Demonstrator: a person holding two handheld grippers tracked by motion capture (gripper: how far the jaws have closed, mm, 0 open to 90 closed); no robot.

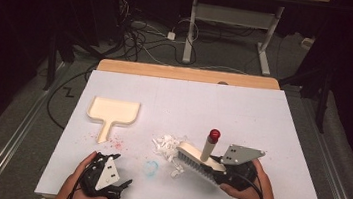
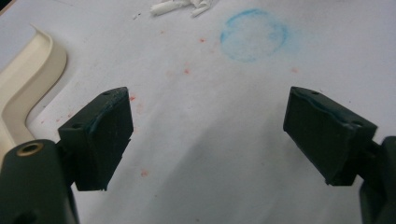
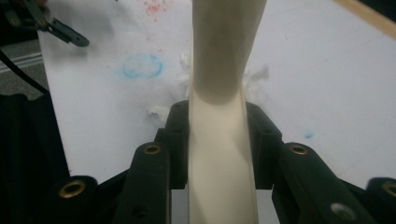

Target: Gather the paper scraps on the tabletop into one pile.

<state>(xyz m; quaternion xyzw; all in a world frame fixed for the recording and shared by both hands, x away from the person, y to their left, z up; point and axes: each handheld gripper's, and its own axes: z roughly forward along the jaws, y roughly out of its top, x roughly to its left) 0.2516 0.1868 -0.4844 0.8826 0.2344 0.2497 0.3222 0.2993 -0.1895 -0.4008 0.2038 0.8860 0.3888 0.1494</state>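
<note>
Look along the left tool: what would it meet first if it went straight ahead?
Probably the bare white sheet just ahead of the open left tool; it tilts down. Farther along lie the blue ring and white scraps. Depth is unclear.

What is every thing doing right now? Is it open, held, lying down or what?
left gripper: open, nothing between its jaws, low over the table
right gripper: shut on the brush handle
brush: held, bristles by the scraps, red-tipped handle sticking up
dustpan: lying flat on the white sheet, untouched
white scraps: loose in a small heap beside the brush
blue ring mark: a stain on the sheet
</note>
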